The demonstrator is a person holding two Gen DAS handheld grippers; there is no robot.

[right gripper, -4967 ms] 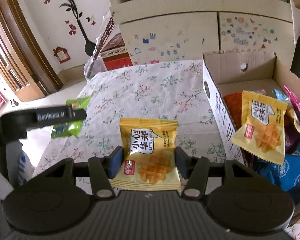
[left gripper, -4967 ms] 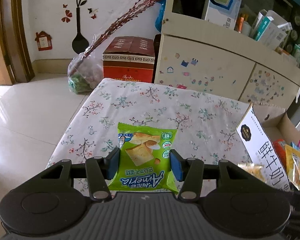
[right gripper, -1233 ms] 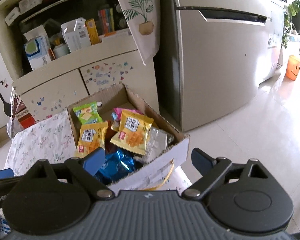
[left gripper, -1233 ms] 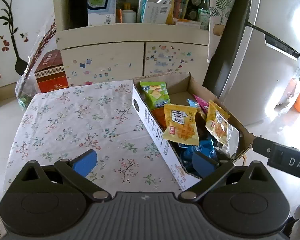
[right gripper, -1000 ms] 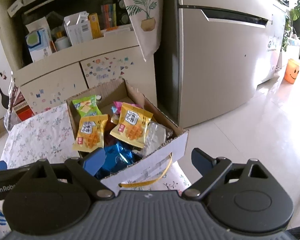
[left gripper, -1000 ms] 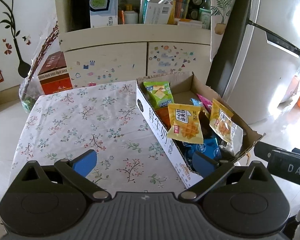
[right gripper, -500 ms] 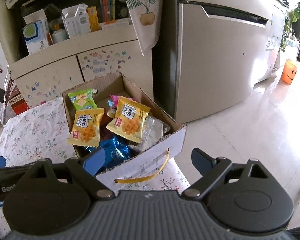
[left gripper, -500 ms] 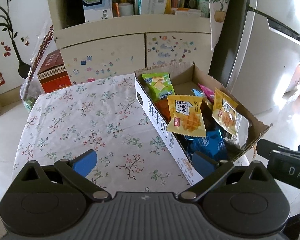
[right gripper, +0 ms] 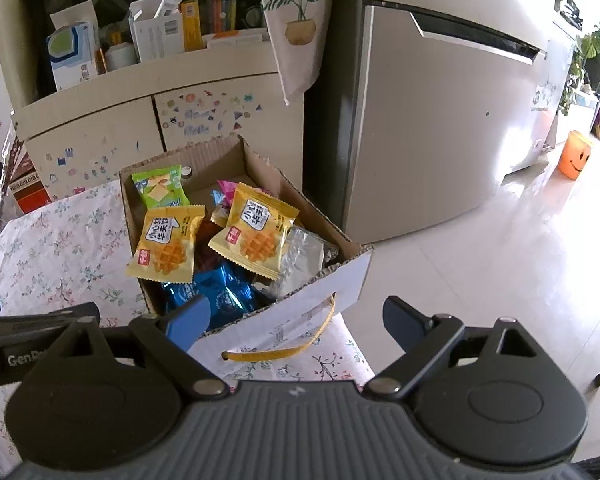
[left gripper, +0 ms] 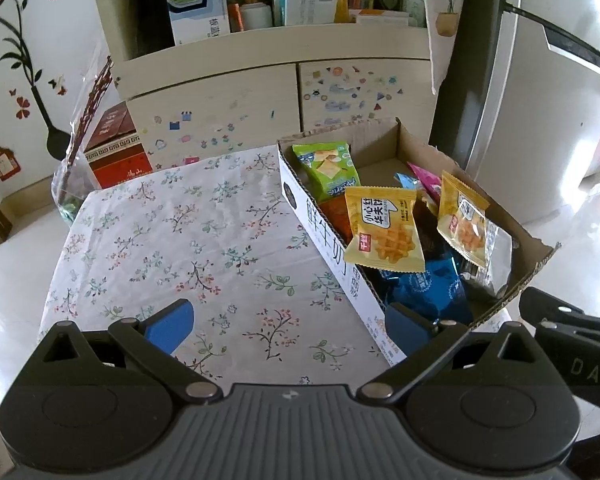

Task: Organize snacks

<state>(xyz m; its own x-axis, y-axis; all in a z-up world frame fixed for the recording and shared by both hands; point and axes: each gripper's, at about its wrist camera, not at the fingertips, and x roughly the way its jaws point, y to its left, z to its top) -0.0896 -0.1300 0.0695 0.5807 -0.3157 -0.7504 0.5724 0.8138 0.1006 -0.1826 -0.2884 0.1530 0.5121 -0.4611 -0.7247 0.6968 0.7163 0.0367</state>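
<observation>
A cardboard box (left gripper: 324, 232) stands on the right of the floral table (left gripper: 188, 240) and holds the snacks: a green cracker packet (left gripper: 327, 168), two yellow waffle packets (left gripper: 384, 228) (left gripper: 462, 216), blue foil packets (left gripper: 424, 284). The same box (right gripper: 260, 168) shows in the right wrist view with the green packet (right gripper: 160, 188) and waffle packets (right gripper: 166, 250) (right gripper: 256, 236). My left gripper (left gripper: 290, 326) is open and empty above the table's near edge. My right gripper (right gripper: 296, 318) is open and empty over the box's near end.
A cream cabinet (left gripper: 260, 96) with cluttered shelves stands behind the table. A fridge (right gripper: 440, 112) is to the right. A red box (left gripper: 116, 144) and a plastic bag (left gripper: 66, 188) sit on the floor at the left. An orange smiley cup (right gripper: 576, 155) stands on the tiled floor.
Five seconds ago each gripper held a packet; both packets now lie in the box and both grippers are open. Over the last second both grippers have drifted only slightly.
</observation>
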